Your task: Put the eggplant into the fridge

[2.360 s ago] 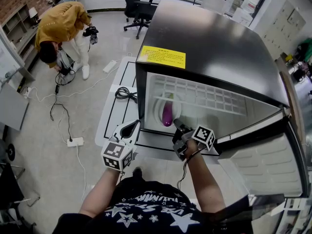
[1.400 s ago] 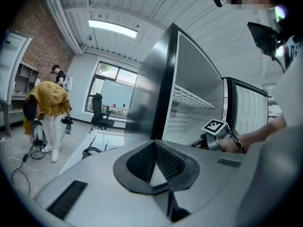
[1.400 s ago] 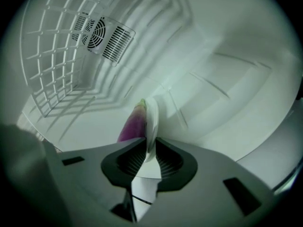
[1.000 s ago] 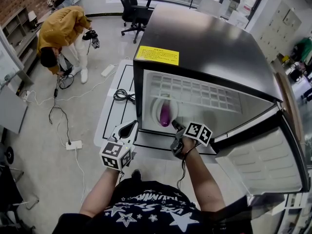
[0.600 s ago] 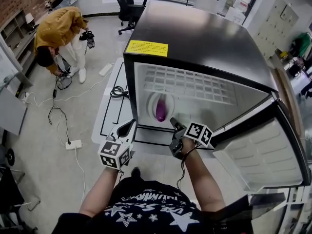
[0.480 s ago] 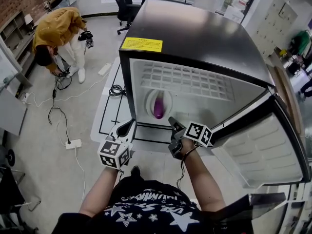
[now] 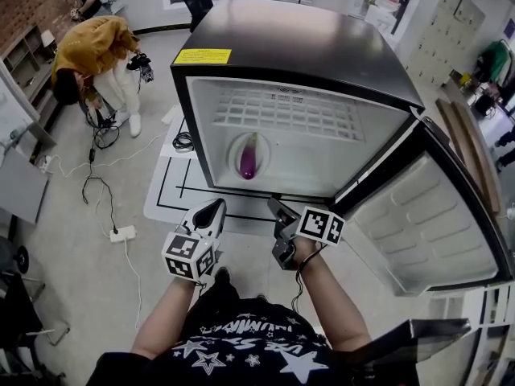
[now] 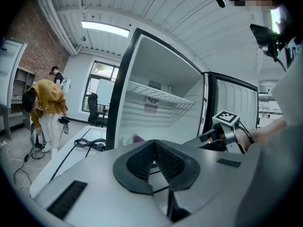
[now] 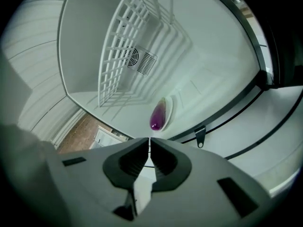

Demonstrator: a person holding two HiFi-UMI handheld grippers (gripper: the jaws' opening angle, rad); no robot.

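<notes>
eggplant (image 7: 248,157): purple, lying lengthwise on a white oval plate (image 7: 232,153) on the floor of the fridge (image 7: 298,47), in the left part of the compartment, below the white wire shelf (image 7: 290,112). nothing is touching it except the plate.

fridge door (image 7: 438,215): wide open, swung out to the right.

right tool (image 7: 275,207): held outside the fridge, just in front of the lower edge of the opening and apart from the eggplant. jaws together, nothing between them.

left tool (image 7: 211,213): beside the right one, also outside the fridge. jaws closed tip to tip, holding nothing.

surroundings: a coiled black cable (image 7: 183,141) lies on the white mat left of the fridge. a person in a yellow top (image 7: 92,47) bends over further left. a white power strip (image 7: 122,233) lies on the floor.
</notes>
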